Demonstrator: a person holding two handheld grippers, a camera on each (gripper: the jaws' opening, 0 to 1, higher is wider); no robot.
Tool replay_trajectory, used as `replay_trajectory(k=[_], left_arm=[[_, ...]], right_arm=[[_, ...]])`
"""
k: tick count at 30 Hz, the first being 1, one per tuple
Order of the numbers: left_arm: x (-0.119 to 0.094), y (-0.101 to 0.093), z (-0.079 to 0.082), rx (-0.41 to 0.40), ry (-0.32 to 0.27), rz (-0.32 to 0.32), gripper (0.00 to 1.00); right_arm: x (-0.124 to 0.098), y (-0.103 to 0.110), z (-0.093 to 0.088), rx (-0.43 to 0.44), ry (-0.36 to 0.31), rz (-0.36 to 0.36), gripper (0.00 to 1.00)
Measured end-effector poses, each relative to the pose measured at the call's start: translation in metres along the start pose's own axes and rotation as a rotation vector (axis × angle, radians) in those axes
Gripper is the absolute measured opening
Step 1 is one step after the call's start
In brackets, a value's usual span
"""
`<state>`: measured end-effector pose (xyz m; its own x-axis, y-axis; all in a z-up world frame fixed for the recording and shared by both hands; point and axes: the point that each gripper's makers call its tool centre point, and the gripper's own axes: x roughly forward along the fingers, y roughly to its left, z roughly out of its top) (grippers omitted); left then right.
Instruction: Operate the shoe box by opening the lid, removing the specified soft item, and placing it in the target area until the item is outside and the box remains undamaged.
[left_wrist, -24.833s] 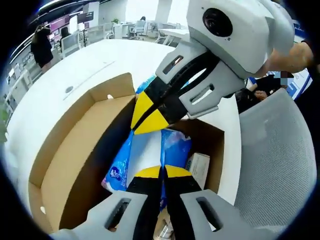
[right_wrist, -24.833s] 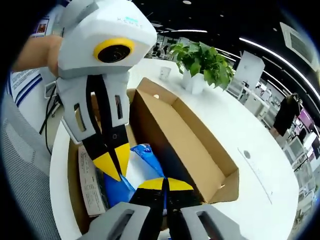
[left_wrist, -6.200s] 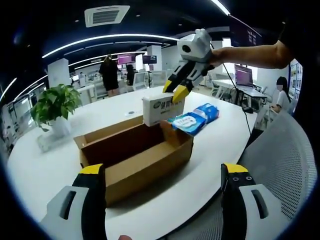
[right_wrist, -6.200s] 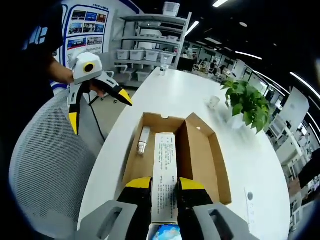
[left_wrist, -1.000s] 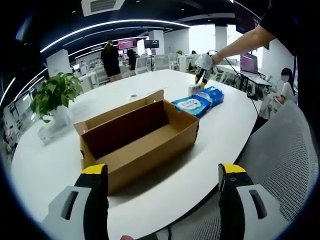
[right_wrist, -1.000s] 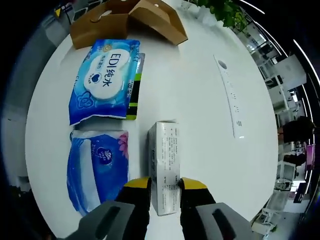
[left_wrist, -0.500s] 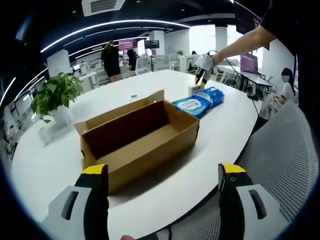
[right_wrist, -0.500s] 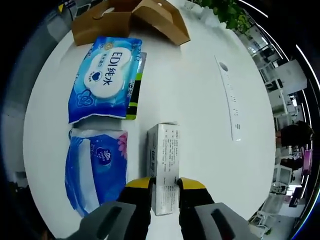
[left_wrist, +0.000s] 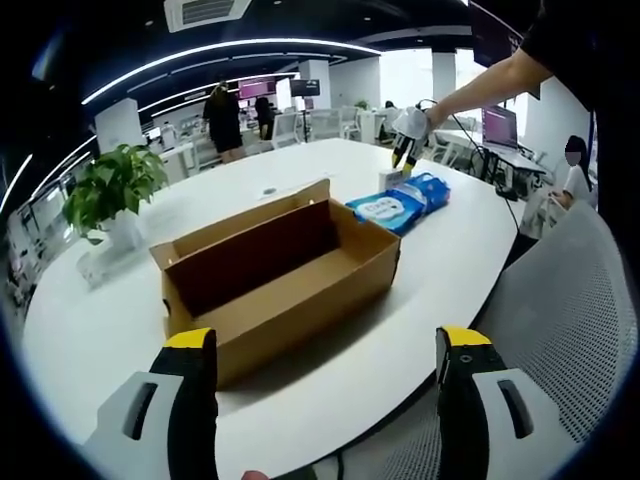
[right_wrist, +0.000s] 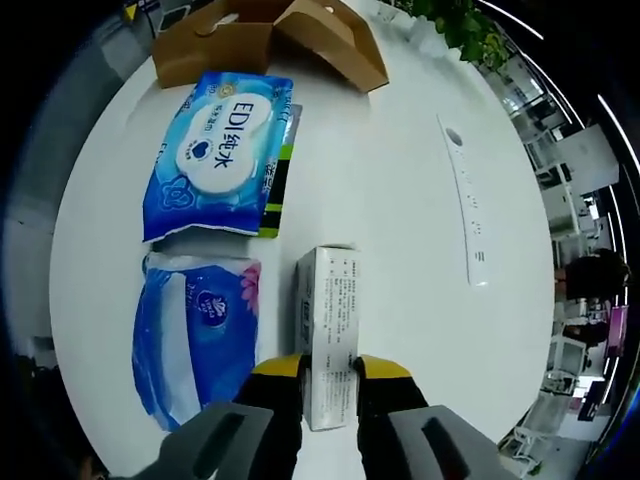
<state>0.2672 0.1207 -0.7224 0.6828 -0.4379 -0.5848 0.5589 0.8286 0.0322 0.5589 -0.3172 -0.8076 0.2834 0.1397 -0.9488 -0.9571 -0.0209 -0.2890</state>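
Right gripper view: fingers (right_wrist: 329, 372) clamp white carton (right_wrist: 329, 330), its near end hidden; left fingers (left_wrist: 190, 360) wide.

A potted plant (left_wrist: 108, 195) stands on the white table (left_wrist: 440, 240), beside a grey mesh chair (left_wrist: 560, 300).

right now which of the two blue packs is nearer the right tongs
The darker blue pack, lying just left of the white carton held by the right tongs. The lighter pack printed EDI lies farther off, toward the cardboard box.
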Motion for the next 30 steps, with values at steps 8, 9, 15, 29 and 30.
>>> replay_trajectory(k=[8,9,15,29,30], left_arm=[[-0.001,0.002,-0.001,-0.003,-0.004,0.004,0.94],[-0.001,0.003,-0.001,-0.004,-0.004,0.004,0.94],[-0.001,0.002,-0.001,-0.002,-0.004,0.005,0.94],[-0.002,0.001,0.004,-0.009,-0.025,0.011,0.95],[-0.002,0.002,0.005,-0.014,-0.029,0.014,0.95]], right_arm=[[-0.002,0.001,0.002,0.0,0.01,-0.014,0.17],[-0.001,0.0,0.001,0.0,0.01,-0.015,0.17],[-0.003,0.0,0.003,0.004,0.009,-0.024,0.18],[-0.021,-0.006,0.016,0.062,-0.037,-0.098,0.27],[-0.025,-0.005,0.017,0.069,-0.045,-0.107,0.28]])
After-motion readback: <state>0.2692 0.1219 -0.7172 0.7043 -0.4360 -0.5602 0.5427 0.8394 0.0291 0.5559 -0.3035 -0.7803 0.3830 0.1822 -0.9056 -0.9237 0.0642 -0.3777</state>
